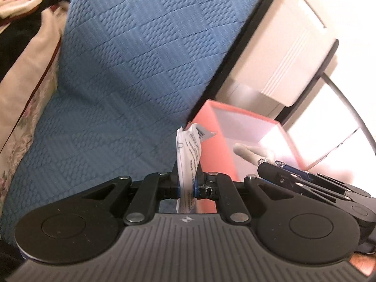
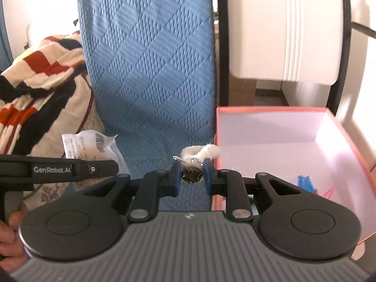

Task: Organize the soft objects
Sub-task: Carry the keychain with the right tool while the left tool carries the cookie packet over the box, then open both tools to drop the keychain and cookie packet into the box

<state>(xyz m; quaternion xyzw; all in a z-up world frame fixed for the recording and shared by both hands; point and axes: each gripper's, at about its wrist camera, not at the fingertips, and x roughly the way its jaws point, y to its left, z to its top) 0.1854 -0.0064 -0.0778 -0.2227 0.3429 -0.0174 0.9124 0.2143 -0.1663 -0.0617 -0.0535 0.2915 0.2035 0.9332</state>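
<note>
Pink box (image 2: 270, 127) sits just right of both loads: left hand-held gripper (image 1: 188, 183) clamped on thin white packet (image 1: 189, 150), right hand-held gripper (image 2: 191, 176) pinching fuzzy white trinket (image 2: 202, 154) w/ glittery charm, either could slip out & miss the box, grips look shallow

A long blue quilted pad (image 2: 150, 70) with a diamond pattern runs up the middle of the view. To its left lies a heap of bedding: a knit blanket (image 2: 40, 70) in red, black and cream, and a pale floral cover (image 1: 21, 108). To its right, past a black frame edge (image 2: 222, 47), stands a cream cabinet (image 2: 286, 28) with ribbed moulding. Strong daylight washes out the pale wall (image 2: 42, 4) and the right side.
</note>
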